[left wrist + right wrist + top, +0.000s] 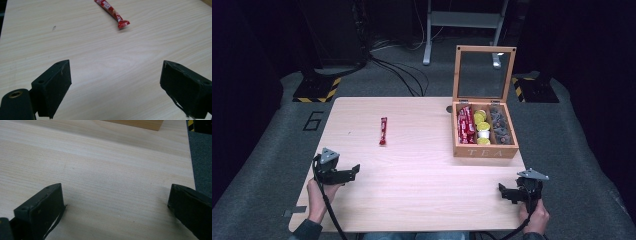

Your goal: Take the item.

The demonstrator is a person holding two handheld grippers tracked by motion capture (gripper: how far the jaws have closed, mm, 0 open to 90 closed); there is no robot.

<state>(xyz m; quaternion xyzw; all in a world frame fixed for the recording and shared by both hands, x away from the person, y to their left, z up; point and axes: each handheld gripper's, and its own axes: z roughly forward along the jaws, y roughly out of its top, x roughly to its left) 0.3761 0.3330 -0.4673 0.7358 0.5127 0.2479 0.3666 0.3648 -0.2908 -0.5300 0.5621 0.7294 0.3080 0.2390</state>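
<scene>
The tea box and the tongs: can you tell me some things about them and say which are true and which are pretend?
1. The tea box has its lid open. True.
2. The red packet on the table lies inside the box. False: it lies apart, left of the box.
3. The left tongs are squeezing the packet. False: they are open and hold nothing.
4. The right tongs are open. True.
5. The box has three compartments. True.

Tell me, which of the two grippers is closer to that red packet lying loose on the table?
The left. The left gripper sits just toward the person from the red packet, jaws open and aimed roughly its way. The right gripper is across the table, near the wooden tea box.
</scene>
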